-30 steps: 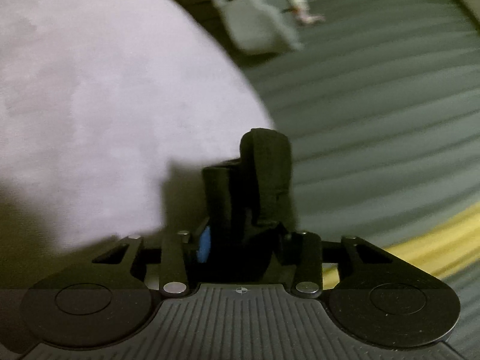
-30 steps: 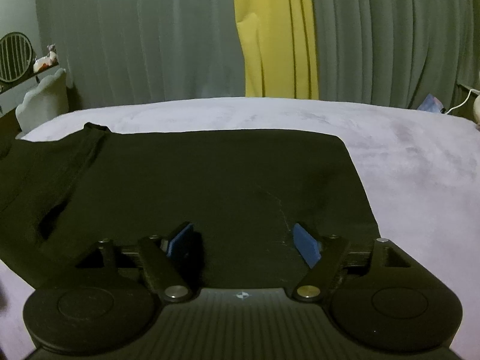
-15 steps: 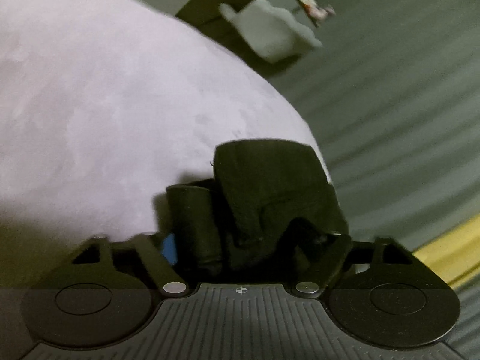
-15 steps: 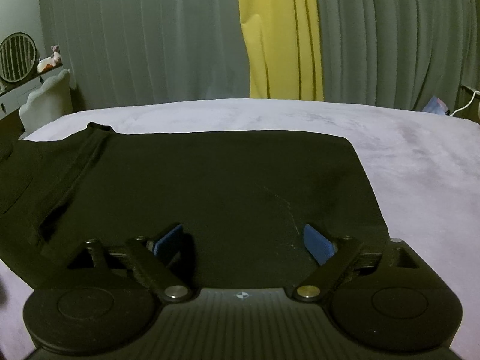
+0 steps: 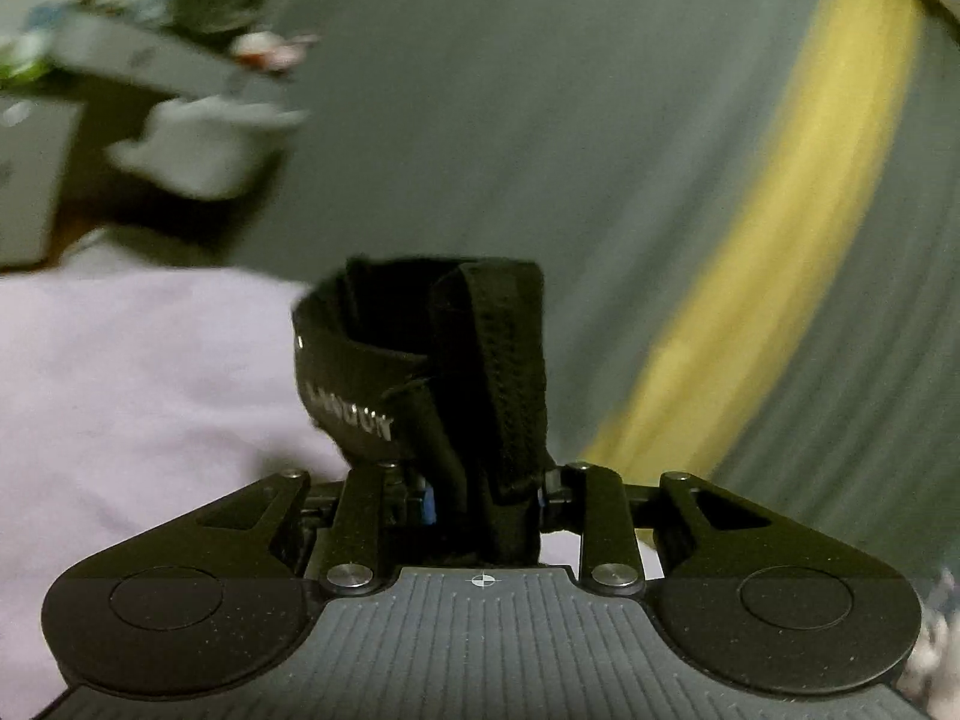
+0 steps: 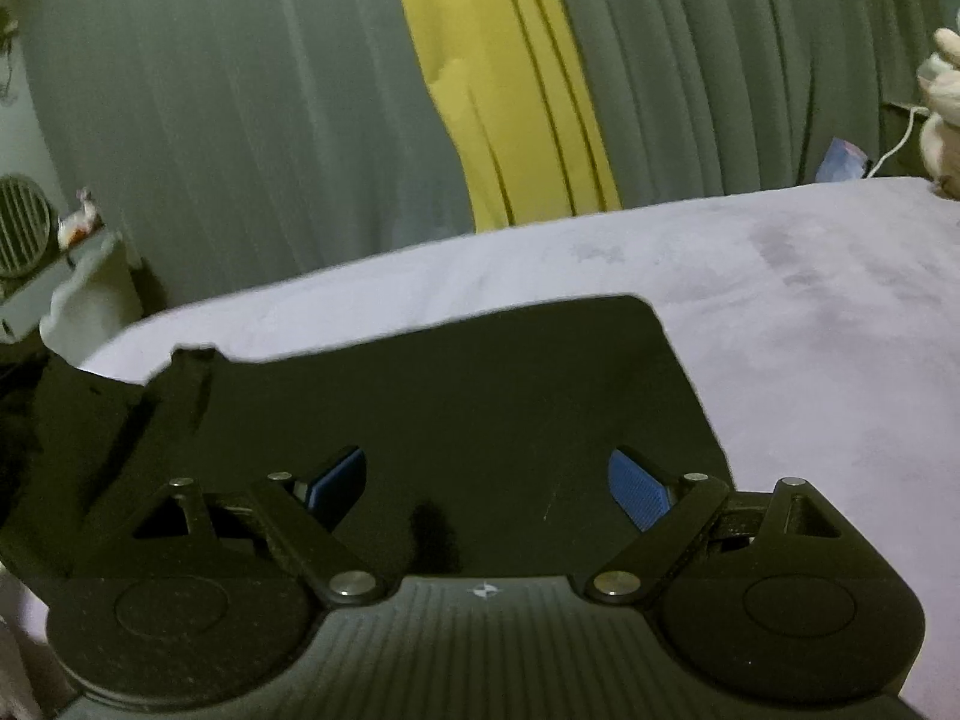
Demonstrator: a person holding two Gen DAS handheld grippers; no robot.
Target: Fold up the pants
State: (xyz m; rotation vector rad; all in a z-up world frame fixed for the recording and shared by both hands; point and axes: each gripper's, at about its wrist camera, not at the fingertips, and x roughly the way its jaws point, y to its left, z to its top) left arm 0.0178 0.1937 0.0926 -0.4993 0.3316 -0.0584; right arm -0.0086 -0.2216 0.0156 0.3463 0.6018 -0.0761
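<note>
The black pants [image 6: 480, 408] lie flat on the pale lilac bed [image 6: 810, 324], with their left part lifted at the frame's left edge. My left gripper [image 5: 483, 495] is shut on a bunched end of the pants [image 5: 432, 360], a band with white lettering, held above the bed [image 5: 120, 390]. My right gripper [image 6: 486, 483] is open and empty, with its blue pads [image 6: 639, 489] just over the near part of the pants.
Grey curtains with a yellow strip [image 6: 510, 108] hang behind the bed. A white chair [image 6: 84, 300] and a shelf with a round fan [image 6: 18, 234] stand at the far left. A cable and a small box [image 6: 846, 156] lie at the far right.
My left gripper has swung up and to the right with the pants end, so curtains now fill its view. My right gripper has opened wider and tilted; the pants' left part has risen.
</note>
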